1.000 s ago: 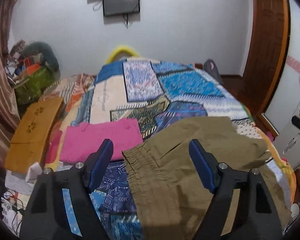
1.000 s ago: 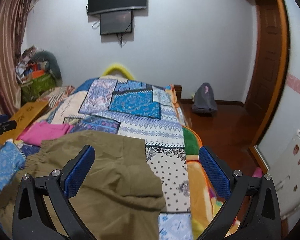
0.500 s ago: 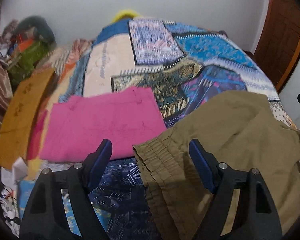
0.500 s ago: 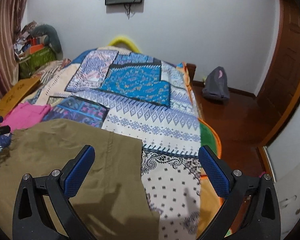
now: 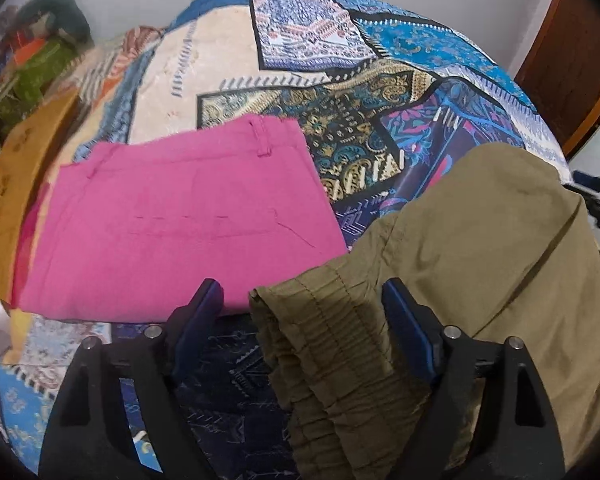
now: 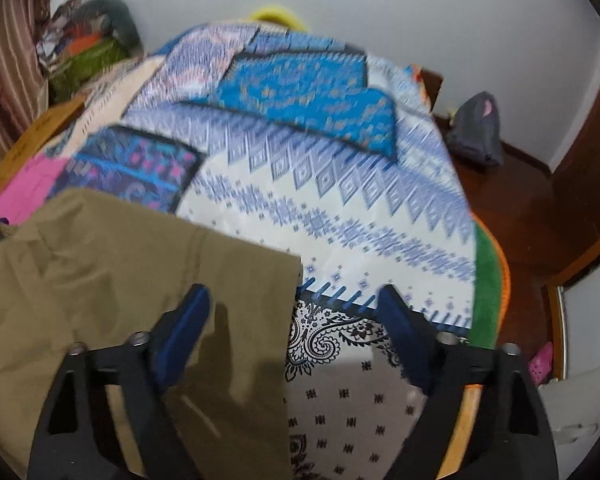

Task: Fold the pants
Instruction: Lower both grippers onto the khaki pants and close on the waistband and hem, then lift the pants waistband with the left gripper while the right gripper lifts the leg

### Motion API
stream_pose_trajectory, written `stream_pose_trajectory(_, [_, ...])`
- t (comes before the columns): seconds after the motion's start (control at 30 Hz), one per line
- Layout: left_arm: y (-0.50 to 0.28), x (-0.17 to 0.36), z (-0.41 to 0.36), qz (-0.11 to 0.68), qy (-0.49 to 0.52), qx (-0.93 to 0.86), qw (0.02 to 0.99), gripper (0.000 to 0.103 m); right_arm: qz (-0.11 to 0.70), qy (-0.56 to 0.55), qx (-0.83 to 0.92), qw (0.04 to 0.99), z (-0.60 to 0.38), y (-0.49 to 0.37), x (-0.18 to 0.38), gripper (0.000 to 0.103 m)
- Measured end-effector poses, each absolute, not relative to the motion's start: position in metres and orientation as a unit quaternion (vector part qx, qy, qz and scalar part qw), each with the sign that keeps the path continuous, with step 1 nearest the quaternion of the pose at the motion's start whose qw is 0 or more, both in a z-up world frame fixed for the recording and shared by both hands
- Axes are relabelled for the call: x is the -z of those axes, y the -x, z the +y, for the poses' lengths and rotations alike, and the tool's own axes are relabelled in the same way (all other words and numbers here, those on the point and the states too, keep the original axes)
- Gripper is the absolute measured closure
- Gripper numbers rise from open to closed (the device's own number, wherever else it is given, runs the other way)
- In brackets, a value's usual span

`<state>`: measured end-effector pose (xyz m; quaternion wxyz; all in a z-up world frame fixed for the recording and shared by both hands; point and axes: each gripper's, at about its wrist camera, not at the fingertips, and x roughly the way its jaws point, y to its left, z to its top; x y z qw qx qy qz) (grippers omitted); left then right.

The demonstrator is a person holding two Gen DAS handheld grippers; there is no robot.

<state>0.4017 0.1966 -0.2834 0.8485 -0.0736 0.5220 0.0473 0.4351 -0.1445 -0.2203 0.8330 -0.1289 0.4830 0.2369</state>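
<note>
Olive pants (image 5: 480, 248) lie on the near part of a bed (image 6: 340, 216) under a patchwork cover. The left hand-held gripper (image 5: 302, 312) hangs spread wide over their gathered waistband; the right hand-held gripper (image 6: 296, 320), also wide, straddles their right edge. Folded pink pants (image 5: 172, 224) lie just left, nearly touching.

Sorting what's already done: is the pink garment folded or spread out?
Folded: the pink garment lies as a flat, compact rectangle with straight edges on the quilt.

Left tongs (image 5: 302, 312) and right tongs (image 6: 294, 314): both spread wide, angled downward, gripping nothing.
</note>
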Motion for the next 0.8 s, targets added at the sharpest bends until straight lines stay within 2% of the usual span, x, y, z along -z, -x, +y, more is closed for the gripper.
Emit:
stream_pose_trajectory(0.1, [-0.401,0.283,0.195,0.523,0.085,-0.024,0.848,0.039,0.491,0.13,-0.246,0.826,-0.142,-0.44,0.229,0.029])
stream_pose_trajectory(0.2, [-0.4,0.282,0.191,0.521,0.076,-0.022,0.85,0.044,0.484,0.122,-0.257,0.828,-0.138,-0.443,0.229,0.03])
stream_pose_trajectory(0.33, [-0.399,0.279,0.188,0.521,0.061,-0.026,0.851,0.048,0.484,0.112,-0.275,0.823,-0.135,-0.444,0.229,0.051])
stream_pose_trajectory(0.4, [-0.398,0.275,0.185,0.523,0.045,-0.03,0.851,0.053,0.48,0.117,-0.28,0.823,-0.133,-0.441,0.228,0.064])
stream_pose_trajectory(0.43, [-0.397,0.273,0.183,0.523,0.037,-0.031,0.851,0.054,0.479,0.12,-0.283,0.822,-0.131,-0.439,0.227,0.074])
stream_pose_trajectory(0.5, [-0.395,0.269,0.18,0.521,0.019,-0.032,0.853,0.059,0.475,0.131,-0.275,0.826,-0.128,-0.437,0.226,0.077])
stream_pose_trajectory(0.53, [-0.393,0.267,0.179,0.519,0.013,-0.033,0.854,0.061,0.472,0.137,-0.271,0.828,-0.125,-0.437,0.226,0.082])
stream_pose_trajectory(0.57, [-0.392,0.265,0.179,0.518,0.01,-0.035,0.854,0.063,0.469,0.142,-0.266,0.83,-0.124,-0.436,0.225,0.094])
stream_pose_trajectory(0.67, [-0.388,0.257,0.179,0.514,0.01,-0.036,0.857,0.074,0.464,0.138,-0.263,0.835,-0.124,-0.437,0.221,0.097])
stream_pose_trajectory(0.8, [-0.386,0.239,0.177,0.49,-0.005,-0.047,0.871,0.078,0.447,0.128,-0.254,0.848,-0.124,-0.438,0.205,0.099])
